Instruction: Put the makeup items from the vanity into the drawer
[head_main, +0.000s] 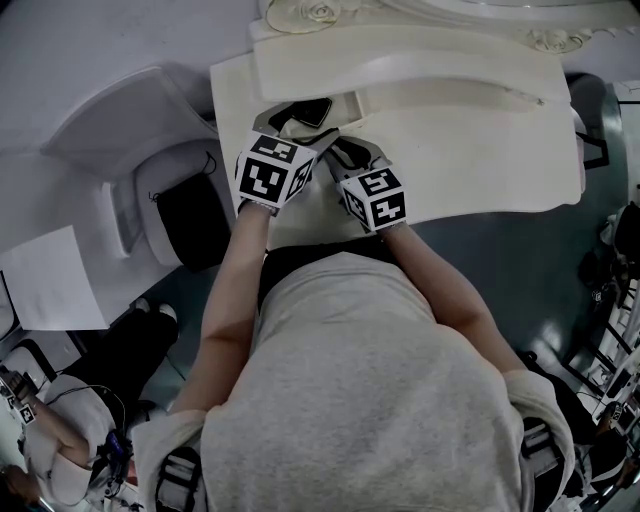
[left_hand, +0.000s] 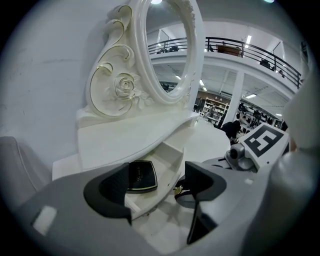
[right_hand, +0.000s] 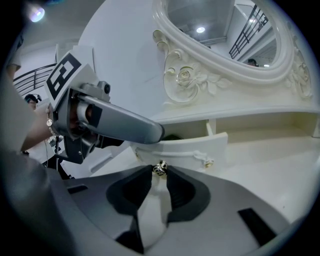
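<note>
The white vanity's left drawer (left_hand: 171, 151) stands pulled out. A black square compact (left_hand: 140, 176) lies flat inside it, also visible from above as the compact (head_main: 312, 110). My left gripper (left_hand: 157, 187) hangs open just over the drawer's near end, the compact showing between its fingers without touching them. My right gripper (right_hand: 159, 175) is shut on the small gold drawer knob (right_hand: 160, 168) at the middle of the drawer front (right_hand: 192, 146). From above, the left gripper (head_main: 297, 122) and right gripper (head_main: 338, 150) sit close together at the drawer.
An oval mirror (left_hand: 167, 47) with carved roses rises behind the raised shelf (head_main: 400, 60). The vanity top (head_main: 480, 150) stretches to the right. A white chair (head_main: 120, 150) with a black bag (head_main: 190, 215) stands at the left, and a person (head_main: 60, 430) sits lower left.
</note>
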